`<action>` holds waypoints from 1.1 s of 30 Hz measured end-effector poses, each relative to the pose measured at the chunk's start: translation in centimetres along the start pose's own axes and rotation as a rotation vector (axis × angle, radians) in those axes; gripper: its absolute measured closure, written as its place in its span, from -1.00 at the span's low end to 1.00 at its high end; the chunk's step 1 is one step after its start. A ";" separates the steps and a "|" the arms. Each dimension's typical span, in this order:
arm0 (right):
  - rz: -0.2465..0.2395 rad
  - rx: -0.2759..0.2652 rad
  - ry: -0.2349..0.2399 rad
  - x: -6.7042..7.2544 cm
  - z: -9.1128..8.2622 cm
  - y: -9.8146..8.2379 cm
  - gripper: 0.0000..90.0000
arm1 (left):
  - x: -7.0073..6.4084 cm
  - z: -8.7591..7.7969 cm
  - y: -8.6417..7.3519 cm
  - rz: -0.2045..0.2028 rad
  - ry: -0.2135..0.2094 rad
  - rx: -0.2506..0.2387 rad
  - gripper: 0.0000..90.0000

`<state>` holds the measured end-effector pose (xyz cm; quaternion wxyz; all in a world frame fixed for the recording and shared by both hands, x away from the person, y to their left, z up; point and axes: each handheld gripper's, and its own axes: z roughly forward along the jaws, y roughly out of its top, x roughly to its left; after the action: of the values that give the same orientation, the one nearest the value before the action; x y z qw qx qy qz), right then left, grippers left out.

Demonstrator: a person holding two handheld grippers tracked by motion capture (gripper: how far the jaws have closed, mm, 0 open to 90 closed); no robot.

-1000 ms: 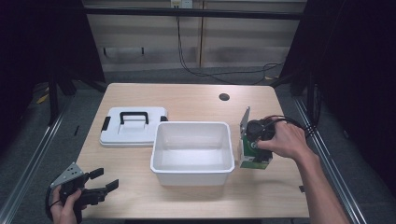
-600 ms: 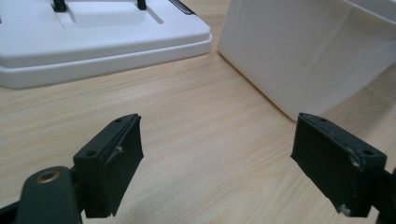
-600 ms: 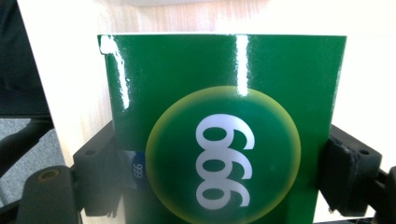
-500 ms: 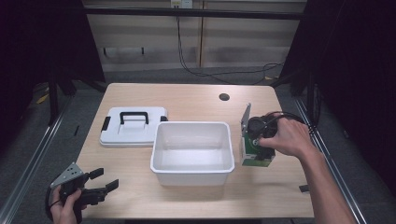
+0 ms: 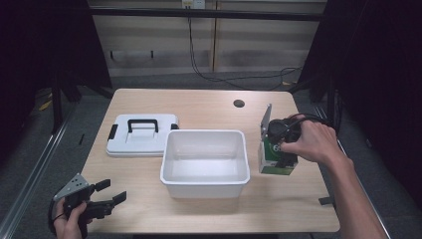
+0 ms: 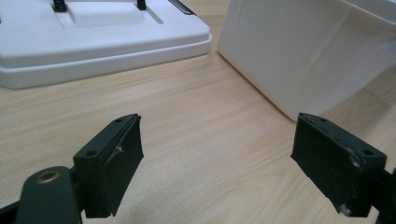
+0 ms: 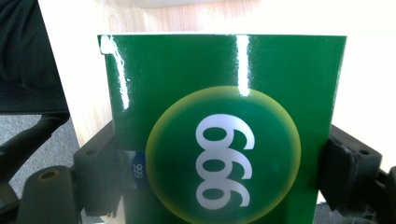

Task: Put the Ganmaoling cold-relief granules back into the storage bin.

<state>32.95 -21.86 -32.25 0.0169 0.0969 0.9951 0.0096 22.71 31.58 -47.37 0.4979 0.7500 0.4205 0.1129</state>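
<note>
Right gripper (image 5: pixel 280 149) clamped on glossy green cardboard box with white "999" print (image 5: pixel 276 160), jaws against both side faces. Box upright on light wooden table (image 5: pixel 199 107), just right of open white plastic bin (image 5: pixel 205 181); bin lies to left of right gripper. Left gripper (image 5: pixel 107 196) at near-left corner, jaws wide apart, nothing held, well apart from box. White flat lid with black handle (image 5: pixel 142 134) behind-left of bin.

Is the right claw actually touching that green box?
Touching. The right gripper view shows the right claw with both jaws pressed against the green box's sides.
</note>
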 end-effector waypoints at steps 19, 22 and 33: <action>-0.023 -0.041 -0.038 0.3 -3.7 0.8 -0.65 | 0.0 0.0 0.0 -0.005 0.000 -0.001 -0.65; -0.025 -0.039 -0.033 0.3 -3.9 1.1 -0.65 | 0.0 0.0 0.0 -0.003 0.000 -0.001 -0.65; -0.032 -0.028 -0.043 0.4 -6.2 2.6 -0.65 | 0.0 0.0 0.0 -0.006 -0.001 -0.002 -0.65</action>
<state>32.85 -19.37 -25.99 0.0396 0.0807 0.9957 0.0210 22.74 31.57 -47.40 0.4992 0.7483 0.4224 0.1114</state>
